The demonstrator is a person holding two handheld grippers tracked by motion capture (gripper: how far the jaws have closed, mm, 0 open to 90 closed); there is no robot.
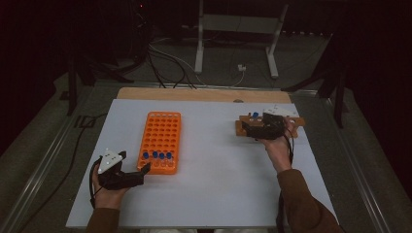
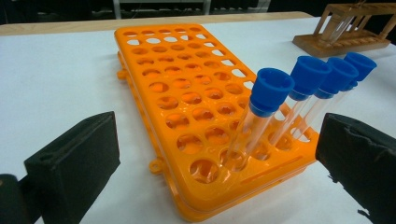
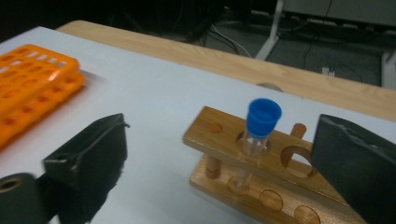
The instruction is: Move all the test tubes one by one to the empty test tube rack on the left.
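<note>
White tabletop, dark room beyond. Left gripper point(image 1: 127, 175), jaws wide and empty, sits at the near end of the orange rack point(image 1: 161, 141) with four blue-capped tubes point(image 2: 266, 116). Farther right, the right gripper point(image 3: 219, 163), jaws apart, faces the wooden stand point(image 3: 243, 154); one capped tube point(image 3: 256, 135) stands upright just ahead between them.

No text, label, brand, number or sign can be read on anything in the pictures.
</note>
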